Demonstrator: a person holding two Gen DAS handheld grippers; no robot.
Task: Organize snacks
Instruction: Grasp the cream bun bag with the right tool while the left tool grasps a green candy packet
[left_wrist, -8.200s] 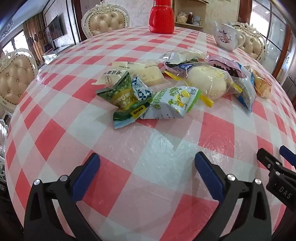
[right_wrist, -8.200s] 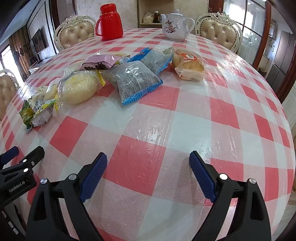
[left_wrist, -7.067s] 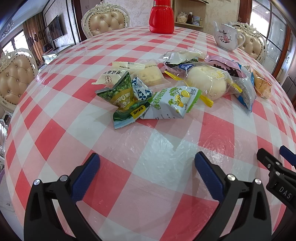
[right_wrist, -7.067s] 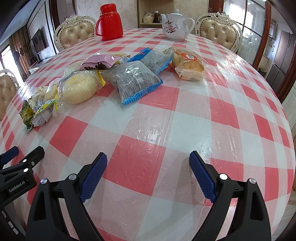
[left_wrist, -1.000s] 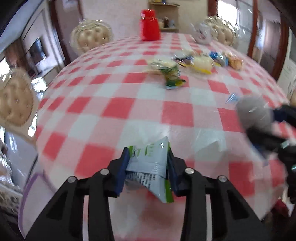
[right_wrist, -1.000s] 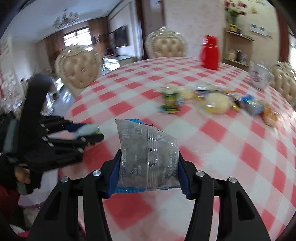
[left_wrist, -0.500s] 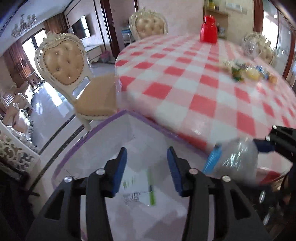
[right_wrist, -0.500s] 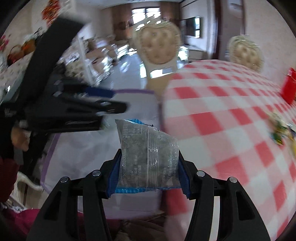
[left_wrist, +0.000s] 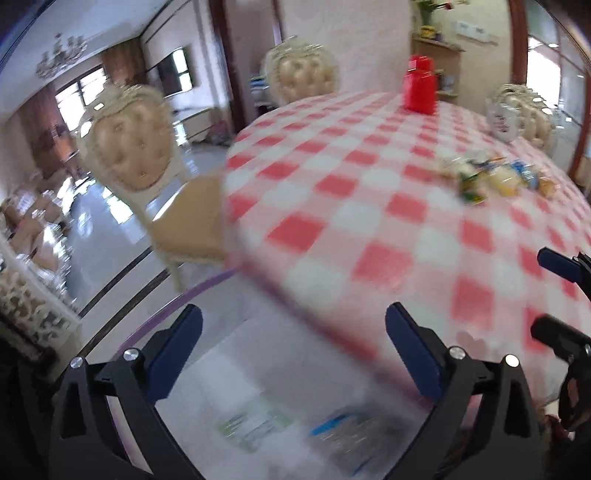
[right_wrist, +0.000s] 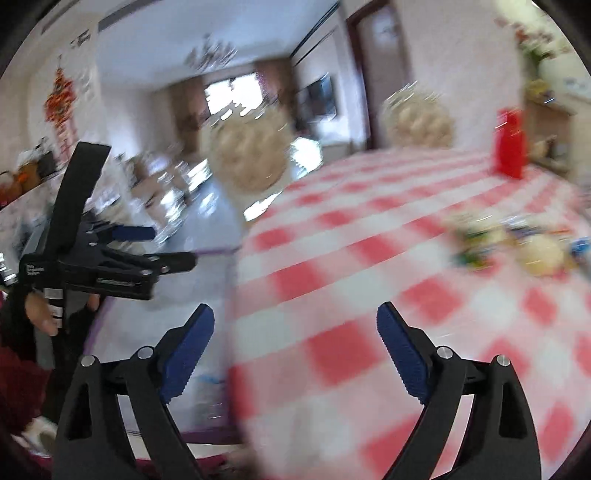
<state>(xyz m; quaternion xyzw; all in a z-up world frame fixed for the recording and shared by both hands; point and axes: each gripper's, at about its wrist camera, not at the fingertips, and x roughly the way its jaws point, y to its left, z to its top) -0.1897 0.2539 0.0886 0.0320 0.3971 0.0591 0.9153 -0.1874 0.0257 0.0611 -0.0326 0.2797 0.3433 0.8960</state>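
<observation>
My left gripper (left_wrist: 291, 332) hangs over a clear bin with a purple rim (left_wrist: 177, 299) beside the table; its jaws are opening and nothing is between them. In the bin lie a green-and-white snack packet (left_wrist: 255, 424) and a grey packet with blue edges (left_wrist: 351, 439), both blurred. My right gripper (right_wrist: 295, 325) is over the table edge next to the bin (right_wrist: 221, 250), jaws opening and empty. The remaining snack pile (left_wrist: 491, 177) (right_wrist: 517, 247) lies far across the red-checked table (left_wrist: 369, 229). Each gripper shows in the other's view: the right gripper (left_wrist: 565, 295) and the left gripper (right_wrist: 166, 247).
A red thermos (left_wrist: 419, 88) and a white teapot (left_wrist: 502, 118) stand at the table's far side. A padded chair (left_wrist: 136, 147) stands left of the table, close to the bin. Another chair (left_wrist: 299, 70) is behind the table. A person's hand (right_wrist: 37, 314) holds the left gripper.
Both grippers have opened and let go of their packets, which now lie in the bin. Both views have swung from the bin back up toward the table.
</observation>
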